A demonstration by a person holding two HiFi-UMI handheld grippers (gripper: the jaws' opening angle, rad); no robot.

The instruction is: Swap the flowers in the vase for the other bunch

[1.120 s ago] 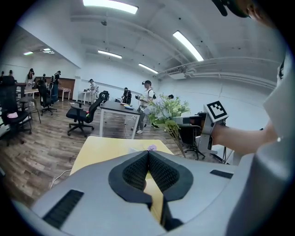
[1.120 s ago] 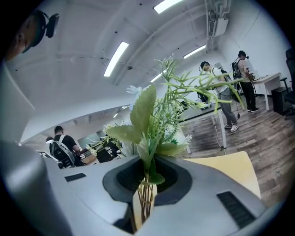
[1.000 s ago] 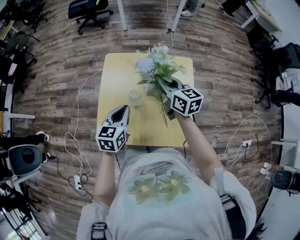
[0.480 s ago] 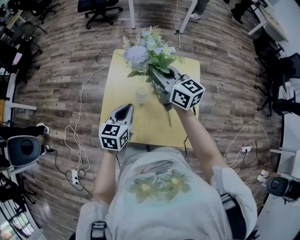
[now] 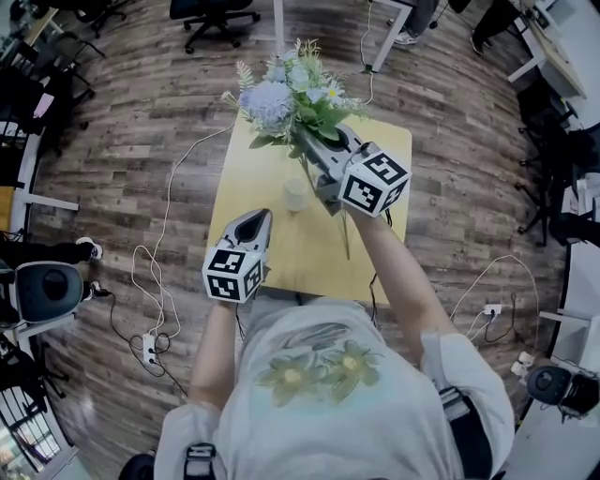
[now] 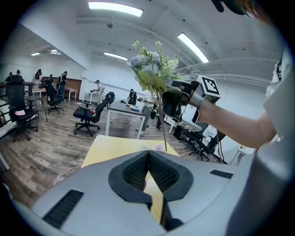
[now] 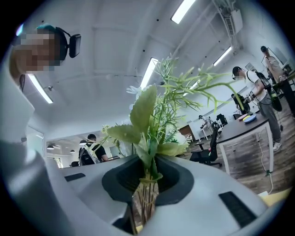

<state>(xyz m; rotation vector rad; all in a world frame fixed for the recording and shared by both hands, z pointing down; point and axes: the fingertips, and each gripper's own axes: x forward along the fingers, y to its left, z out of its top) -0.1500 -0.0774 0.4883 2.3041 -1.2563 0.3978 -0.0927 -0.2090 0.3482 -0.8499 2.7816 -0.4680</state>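
A bunch of flowers with pale blue and white blooms and green leaves is lifted above the far part of the yellow table. My right gripper is shut on its bundled stems, and one long stem hangs below it. A small pale vase stands upright on the table under and just left of the bunch, with nothing showing in it. My left gripper hovers near the table's front edge with its jaws shut and nothing between them. In the left gripper view the bunch stands high ahead.
Cables trail on the wooden floor left of the table, with a power strip. Office chairs and desk legs stand beyond the table's far edge. More desks, chairs and several people fill the room.
My right gripper has risen with the bunch and carried it toward the table's far left, nearer over the vase. The left gripper has barely shifted.
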